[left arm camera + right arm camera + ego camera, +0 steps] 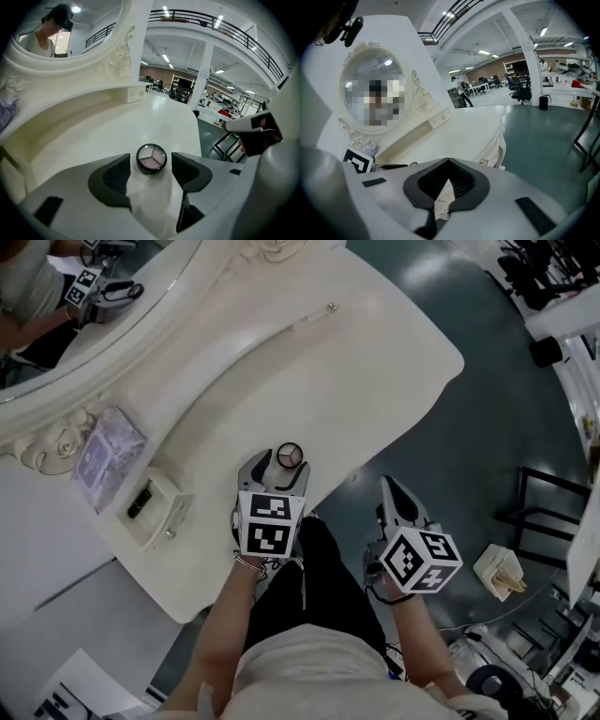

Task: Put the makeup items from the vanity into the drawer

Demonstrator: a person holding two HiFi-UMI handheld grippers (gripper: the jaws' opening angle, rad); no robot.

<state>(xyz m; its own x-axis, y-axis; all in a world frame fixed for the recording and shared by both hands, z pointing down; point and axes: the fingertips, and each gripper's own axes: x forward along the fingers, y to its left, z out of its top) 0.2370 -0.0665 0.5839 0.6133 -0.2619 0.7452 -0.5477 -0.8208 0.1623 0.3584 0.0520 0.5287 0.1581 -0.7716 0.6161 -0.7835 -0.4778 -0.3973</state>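
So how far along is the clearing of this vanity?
Partway. Done: one dark item lies in the open drawer. In hand: the left gripper stands open around a round eyeshadow compact on the vanity top, not gripping it yet. Left: that compact and a thin stick farther back are not in the drawer. The right gripper is shut and empty.

The vanity surface (pixel 375 343) is glossy cream-white. The round eyeshadow compact (pixel 151 157) has a black rim and three wedges in pale pink, mauve and beige. The left gripper (pixel 151 165) and right gripper (pixel 447 161) are light grey with black ribbed pads and black-and-white square markers. The floor (pixel 450 446) is dark teal-grey.
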